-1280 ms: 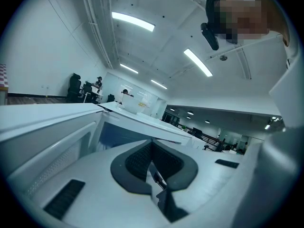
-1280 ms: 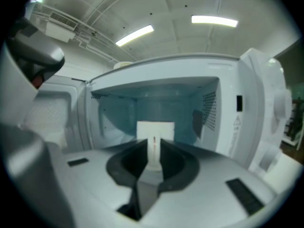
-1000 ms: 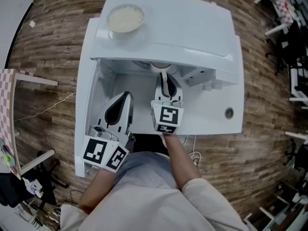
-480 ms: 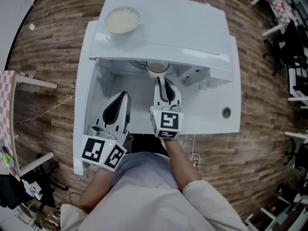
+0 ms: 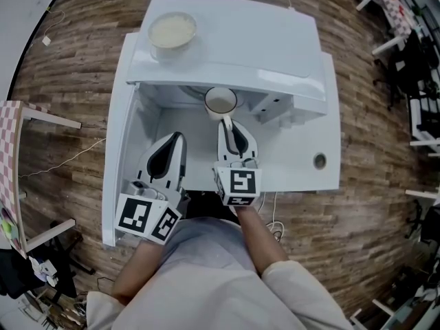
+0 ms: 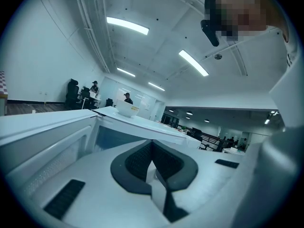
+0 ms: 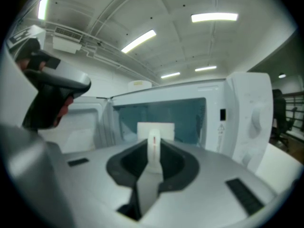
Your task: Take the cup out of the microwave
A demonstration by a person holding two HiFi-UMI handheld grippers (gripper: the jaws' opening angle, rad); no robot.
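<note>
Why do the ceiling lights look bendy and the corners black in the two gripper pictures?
Left gripper view: the wide-angle lens bends the ceiling lights and blacks out the corners. Right gripper view: same bending, so the microwave bulges; the cup, close up, looks soft. Head view: the floorboards curve near the edges.

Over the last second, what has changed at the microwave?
The right hand-held gripper, shut on the handle of the cup, drew back, bringing it out from under the top edge of the microwave. The left hand-held gripper stayed shut and empty by the open door; the bowl on top did not move.
</note>
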